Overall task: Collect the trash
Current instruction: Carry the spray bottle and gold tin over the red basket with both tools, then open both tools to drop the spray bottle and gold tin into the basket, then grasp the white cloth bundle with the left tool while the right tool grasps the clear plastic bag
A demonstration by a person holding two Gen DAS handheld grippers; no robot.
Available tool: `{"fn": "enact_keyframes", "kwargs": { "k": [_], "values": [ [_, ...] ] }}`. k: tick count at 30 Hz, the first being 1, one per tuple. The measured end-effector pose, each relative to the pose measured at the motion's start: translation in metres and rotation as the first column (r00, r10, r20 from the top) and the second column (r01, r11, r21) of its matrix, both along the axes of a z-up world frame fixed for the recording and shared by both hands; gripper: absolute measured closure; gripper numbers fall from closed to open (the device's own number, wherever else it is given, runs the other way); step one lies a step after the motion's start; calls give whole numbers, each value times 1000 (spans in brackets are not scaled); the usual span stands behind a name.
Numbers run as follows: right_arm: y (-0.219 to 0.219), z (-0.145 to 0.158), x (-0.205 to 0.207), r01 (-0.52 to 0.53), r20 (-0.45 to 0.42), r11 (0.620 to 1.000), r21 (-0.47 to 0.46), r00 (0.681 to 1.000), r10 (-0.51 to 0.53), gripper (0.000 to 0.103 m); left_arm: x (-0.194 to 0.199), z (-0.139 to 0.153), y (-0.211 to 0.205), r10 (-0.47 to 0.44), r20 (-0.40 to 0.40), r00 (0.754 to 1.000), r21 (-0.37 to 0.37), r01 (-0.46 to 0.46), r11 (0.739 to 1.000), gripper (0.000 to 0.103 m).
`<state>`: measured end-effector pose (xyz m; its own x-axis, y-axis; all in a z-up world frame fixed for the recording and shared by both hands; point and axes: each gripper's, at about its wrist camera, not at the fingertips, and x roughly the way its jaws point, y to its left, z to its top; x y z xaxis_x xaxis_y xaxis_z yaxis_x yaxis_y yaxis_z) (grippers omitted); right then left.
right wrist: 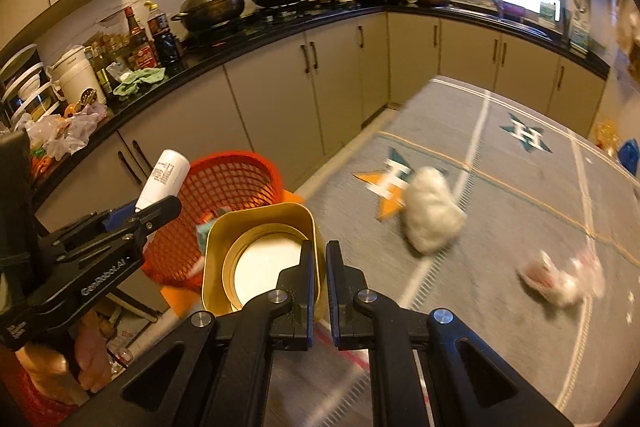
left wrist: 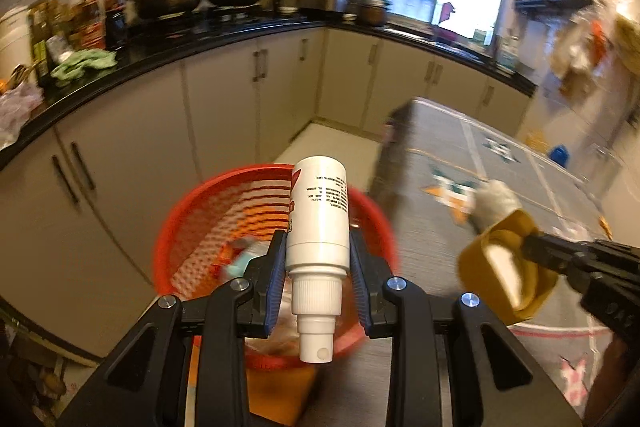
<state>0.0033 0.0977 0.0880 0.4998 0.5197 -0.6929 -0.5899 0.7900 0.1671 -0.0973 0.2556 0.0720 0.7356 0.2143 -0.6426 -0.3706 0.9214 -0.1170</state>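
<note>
Starting on the left side of the kitchen: the black countertop [right wrist: 256, 39] runs along the wall with bottles, a wok and a green rag on it, none of which matters for the job. Just below it on the floor sits the red mesh basket [left wrist: 176, 227], which looks like the trash bin here, since there are already some scraps in the bottom.

The left gripper [left wrist: 318, 283] is clamped on a white spray bottle [left wrist: 318, 215], jaws pressing its lower body just above the collar, nozzle pointing back toward the camera. It's held right over the basket opening, so my guess is it's lined up for a drop: letting go should send it straight in. From the right wrist view the bottle [right wrist: 162, 179] tilts up and out of the jaws, next to the basket rim.

Moving right, the right gripper [right wrist: 318, 291] has its jaws nearly together, pinching the thin wall of a gold tin [right wrist: 256, 251] with a white round insert inside. Grabbing the rim makes sense, the tin being too wide to span. It sits just beside the basket, probably next in line.

Further right on the grey patterned tablecloth [right wrist: 520, 187] there's still a white wad [right wrist: 432, 219] and a crumpled wrapper [right wrist: 560, 279], both blurry. So the job is partway, I'd say.
</note>
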Motion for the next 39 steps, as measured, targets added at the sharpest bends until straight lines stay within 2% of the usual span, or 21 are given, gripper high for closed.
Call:
{"fn": "enact_keyframes", "kwargs": {
  "k": [4,11,13,14,15,18,25,29,31,34,37,39],
  "values": [
    [36,0,13,-23,-20,1000,7,1000,23,96,6,-14,36,47,-30,998,-26,-47,999,74],
    [85,-22,31,-30,-44,999,-34,999,28,93,13,-38,60,71,-69,995,-60,-75,995,74],
    [90,-30,34,-31,-62,999,-33,998,29,93,15,-40,63,70,-73,995,-67,-75,995,69],
    [91,-31,34,-34,-67,999,-33,997,32,92,15,-41,64,71,-73,995,-69,-76,995,64],
    [89,-32,34,-41,-68,999,-26,997,39,88,14,-40,63,72,-69,995,-65,-76,995,60],
    [78,-24,33,-25,-45,1000,-9,999,25,85,13,-36,60,73,-61,996,-60,-76,995,58],
    [8,-5,36,72,-23,997,31,997,-72,85,15,-23,34,26,-44,999,-47,-28,999,58],
    [-54,3,44,207,-10,978,28,978,-207,81,20,-13,8,-17,-35,999,-27,16,999,56],
    [-93,4,52,285,-27,957,52,959,-284,71,25,-10,-6,-37,-36,999,-17,37,999,55],
    [-145,4,61,393,-44,917,65,920,-390,68,31,-5,-25,-68,-40,997,-1,68,998,54],
    [-192,-2,72,493,-76,869,54,869,-488,57,41,-1,-45,-101,-48,994,-4,101,995,48],
    [-214,-9,77,536,-96,843,37,842,-531,52,50,3,-60,-125,-55,991,-9,124,992,39]
  ]
}}
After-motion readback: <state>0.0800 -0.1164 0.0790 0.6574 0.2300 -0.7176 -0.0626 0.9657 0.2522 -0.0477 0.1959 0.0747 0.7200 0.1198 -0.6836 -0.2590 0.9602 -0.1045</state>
